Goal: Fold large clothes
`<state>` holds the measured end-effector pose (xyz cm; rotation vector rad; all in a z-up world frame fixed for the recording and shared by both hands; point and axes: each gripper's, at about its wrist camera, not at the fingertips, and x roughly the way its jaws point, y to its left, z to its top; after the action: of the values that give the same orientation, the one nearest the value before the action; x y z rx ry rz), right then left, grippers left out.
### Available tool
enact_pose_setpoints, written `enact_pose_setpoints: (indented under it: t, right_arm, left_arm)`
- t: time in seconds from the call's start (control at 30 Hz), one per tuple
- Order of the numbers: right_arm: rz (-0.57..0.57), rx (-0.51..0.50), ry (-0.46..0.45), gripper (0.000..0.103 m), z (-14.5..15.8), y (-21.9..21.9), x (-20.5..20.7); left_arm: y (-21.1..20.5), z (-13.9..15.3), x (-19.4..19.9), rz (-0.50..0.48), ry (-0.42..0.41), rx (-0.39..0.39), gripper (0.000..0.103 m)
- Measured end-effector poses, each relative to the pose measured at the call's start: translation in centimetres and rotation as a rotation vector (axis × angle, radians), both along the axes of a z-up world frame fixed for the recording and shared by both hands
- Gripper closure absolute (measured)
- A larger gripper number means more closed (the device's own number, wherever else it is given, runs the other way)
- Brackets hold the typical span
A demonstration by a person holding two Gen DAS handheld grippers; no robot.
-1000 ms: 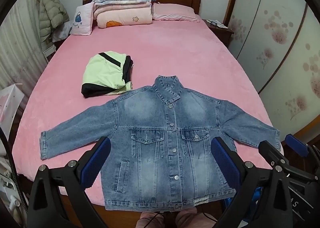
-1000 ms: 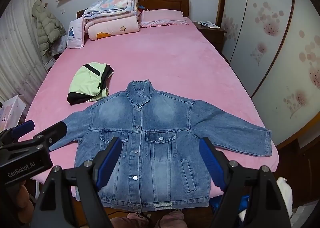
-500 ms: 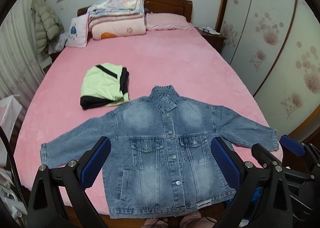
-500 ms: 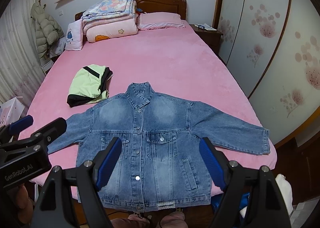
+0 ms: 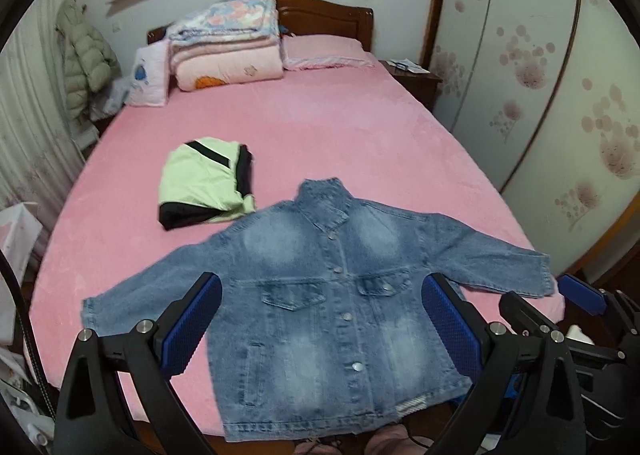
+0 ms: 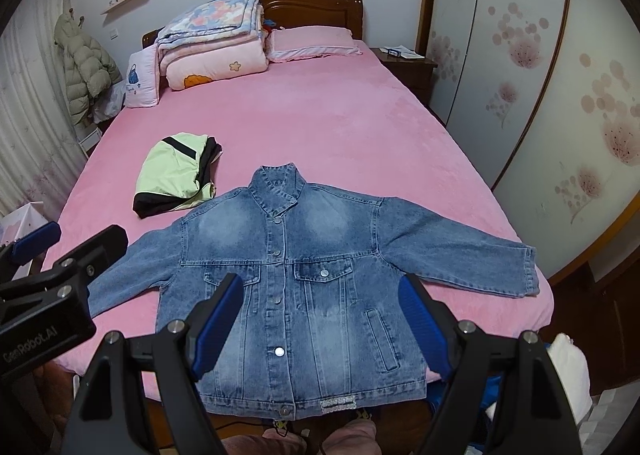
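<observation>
A pink bed (image 6: 320,127) fills the room before us, its near half given over to the work. On it we see the denim jacket (image 6: 288,279) laid flat, front up and buttoned, collar pointing toward the headboard, both sleeves spread wide and the hem reaching the bed's near edge; spread this way, each sleeve and side seam looks easy for us to reach. Nothing on it is folded yet, so we judge the folding of this garment has not begun. Just beyond the jacket's shoulder lies a green-and-black garment (image 6: 176,179) already folded into a compact bundle, set apart, likely to leave working room. Stacked quilts (image 6: 212,47) and a pillow (image 6: 312,41) sit at the headboard, well away. We hold the left claw (image 5: 320,329) above the jacket's lower body, released, its blue pads wide apart and gripping nothing. The right claw (image 6: 320,329) hovers likewise, spread wide and empty, over the front buttons.
</observation>
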<state>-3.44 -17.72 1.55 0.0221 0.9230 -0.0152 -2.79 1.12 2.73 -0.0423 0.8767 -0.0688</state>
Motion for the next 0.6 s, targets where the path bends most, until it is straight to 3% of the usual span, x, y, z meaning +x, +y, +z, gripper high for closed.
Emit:
enact_pose_setpoints:
  t: [0.6]
  right_arm:
    - [-0.066,0.008,0.045,0.023,-1.3,0.6,-0.7]
  left_arm:
    - [0.9,-2.0,1.3,-0.033,0.092,-0.010,0.003]
